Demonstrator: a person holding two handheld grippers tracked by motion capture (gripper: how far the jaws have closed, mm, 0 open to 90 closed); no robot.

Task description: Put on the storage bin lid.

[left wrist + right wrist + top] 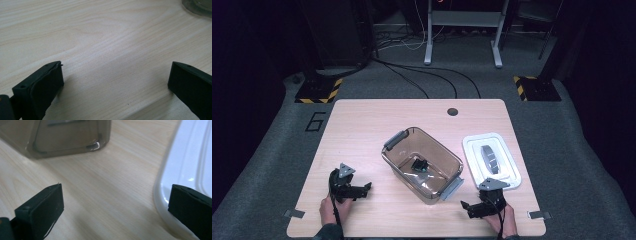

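A clear brown plastic bin (435, 143) with grey end handles stands at the middle of the wooden table (357, 135). A small black and teal object (419, 164) lies on its floor. A white lid (474, 150) with a grey handle (489, 159) lies flat just right of the bin. My left gripper (364, 190) rests low on the table left of the bin, open and empty; its view has the jaws (117, 72) wide over bare wood, with the bin's corner (197, 6) beyond. My right gripper (467, 209) is open in front of the lid, between the bin (62, 137) and the lid's edge (175, 162).
A round cable hole (452, 111) sits near the table's far edge. Metal tabs (293, 213) mark the near corners. Grey carpet, cables and stand legs (428, 50) lie beyond the table. Bare wood stretches left of the bin.
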